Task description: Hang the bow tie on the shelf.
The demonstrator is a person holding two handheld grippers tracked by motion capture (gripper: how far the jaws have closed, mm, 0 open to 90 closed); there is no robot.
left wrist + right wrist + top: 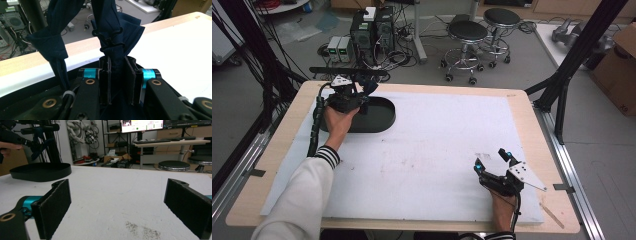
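Note:
A dark navy cloth [120, 32] hangs from above, with a black clip [110, 40] on it. My left gripper [117, 62] is shut on the cloth's lower fold. A second hanging part of the cloth [50, 42] is to its left. In the high view the left gripper [362, 97] is at the far left of the table, over a black oval tray [382, 117] and just below a black bar [347, 71]. My right gripper [492, 159] rests near the front right with its jaws wide open. Nothing is between the right gripper's [117, 205] pads.
A white mat [437, 135] covers the wooden table [532, 115]. A dark smudge [142, 230] marks the mat just ahead of the right gripper. Beyond the far edge stand two stools [467, 32], computer boxes [372, 30] and cables. Black frame posts [572, 55] rise at the right.

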